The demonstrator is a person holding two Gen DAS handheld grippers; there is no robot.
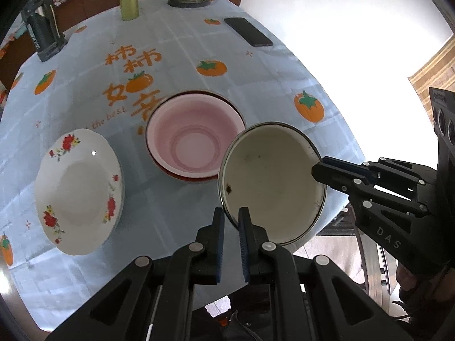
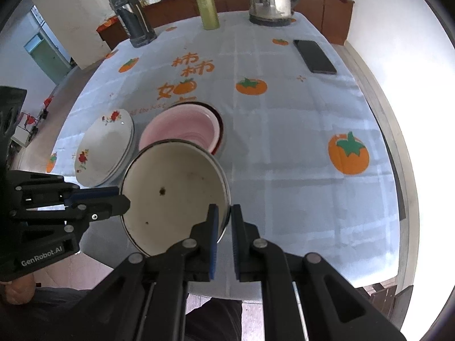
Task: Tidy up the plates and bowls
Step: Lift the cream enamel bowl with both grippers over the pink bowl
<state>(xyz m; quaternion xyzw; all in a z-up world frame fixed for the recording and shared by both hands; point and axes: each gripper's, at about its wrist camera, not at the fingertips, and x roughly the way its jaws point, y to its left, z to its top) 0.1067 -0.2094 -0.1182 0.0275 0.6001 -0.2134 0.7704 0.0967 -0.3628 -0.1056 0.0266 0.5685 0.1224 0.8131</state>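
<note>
From my left wrist camera, I see the cream enamel bowl (image 1: pixel 273 184) held up off the table (image 1: pixel 176 56), above its near right edge. It is tipped on edge, its mouth facing back toward my camera, and the dark-edged rim forms a tall oval. My left gripper (image 1: pixel 231 216) pinches that rim at its lower left: one blue pad sits inside the bowl, the other outside, and the jaws are nearly together with only the thin wall between them. My right gripper (image 1: pixel 317 167) comes in from the right and clamps the rim on the opposite side, its fingers pressed together on the metal. Behind the bowl, near the middle of the table, stands a pink bowl (image 1: pixel 196 139) nested in a red one, mouth up. Toward the left edge lies a stack of white flowered plates (image 1: pixel 79 190).

From my right wrist camera, the cream enamel bowl (image 2: pixel 173 196) hangs over the near edge of the table (image 2: pixel 298 142), mouth tilted toward me, a dark chip showing on its floor. My right gripper (image 2: pixel 224 213) grips the rim at the lower right, jaws squeezed tight on the wall. My left gripper (image 2: pixel 125 199) enters from the left and bites the rim there. The pink bowl (image 2: pixel 184 130) sits just behind, and the flowered plates (image 2: pixel 105 147) lie to its left.
</note>
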